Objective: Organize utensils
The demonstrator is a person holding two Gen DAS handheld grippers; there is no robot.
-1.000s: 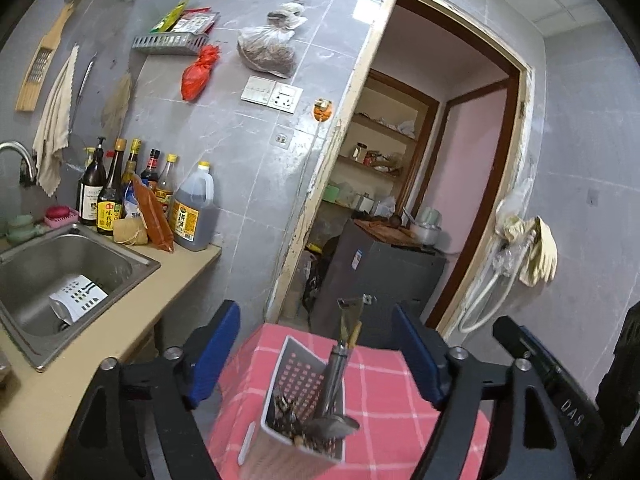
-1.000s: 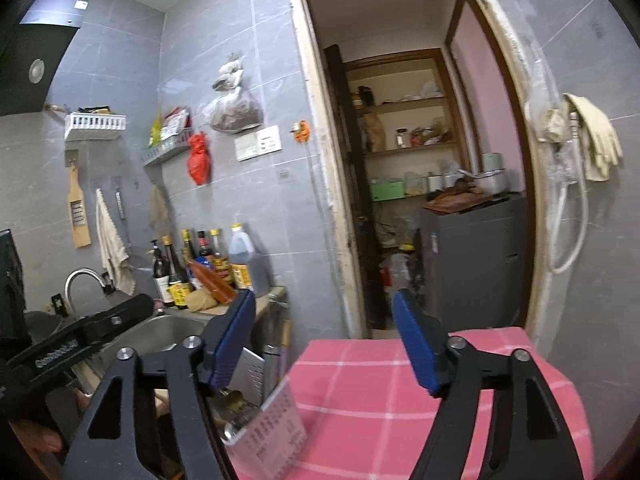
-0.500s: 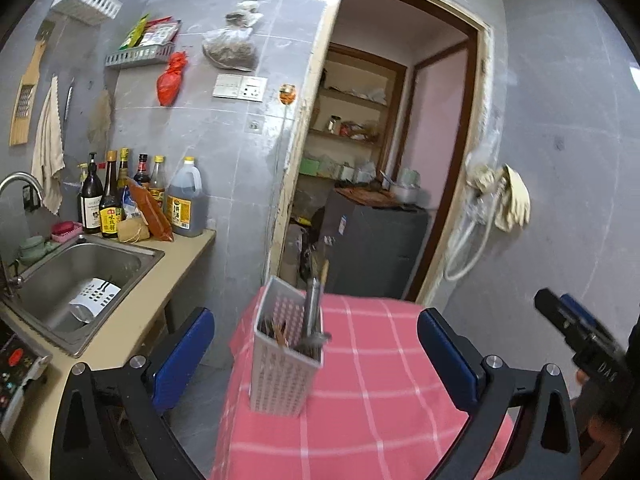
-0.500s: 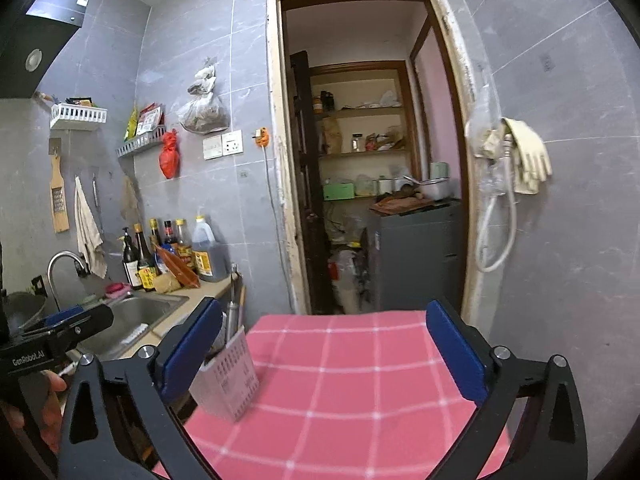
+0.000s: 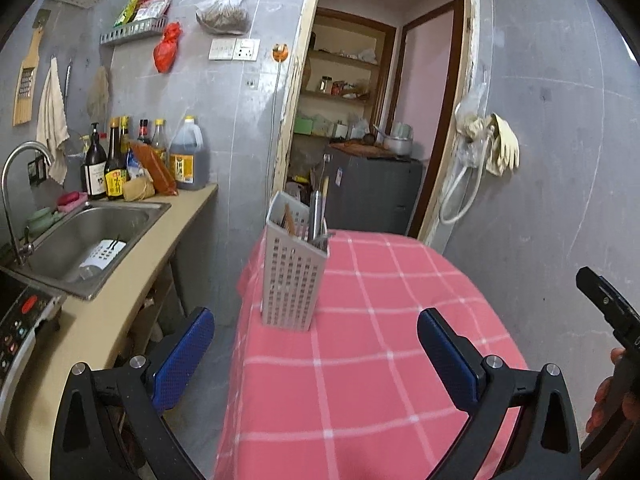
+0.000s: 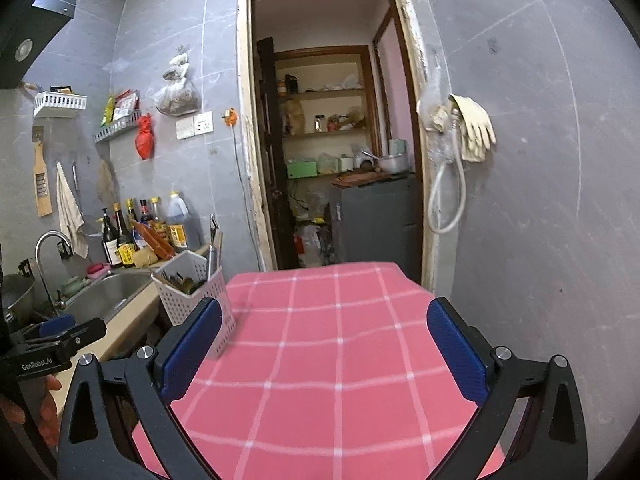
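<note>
1. The utensil holder [image 5: 294,276] is a pale grey plastic caddy with a grid of small slots down its walls, tall and narrow, with a raised back wall higher than its front rim.
2. It stands upright on the pink checked tablecloth [image 5: 360,360], near the table's far left corner, close to the edge that faces the counter [image 5: 132,280].
3. Utensils [image 5: 316,216] stick up out of it: a metal handle rises highest, a wooden-looking stick stands beside it, and darker pieces sit lower inside. Which kinds of utensil they are I cannot tell.
4. In the right wrist view the same holder [image 6: 192,292] shows its open top, with the metal handle at its right side and a jumble of dark ends at the left.
5. The left gripper [image 5: 316,354] is spread wide and empty; its jaws have just been opening, and nothing lies between the blue pads [image 5: 182,360]. The holder stands ahead of it, apart from both fingers.
6. The right gripper [image 6: 326,350] is likewise spread wide and empty, its jaws having just been opening, with only tablecloth between them. The holder sits beyond its left finger, partly hidden by that pad.
7. Left of the table, the counter carries a steel sink [image 5: 86,236] and a row of sauce bottles [image 5: 132,160] against the tiled wall.
</note>
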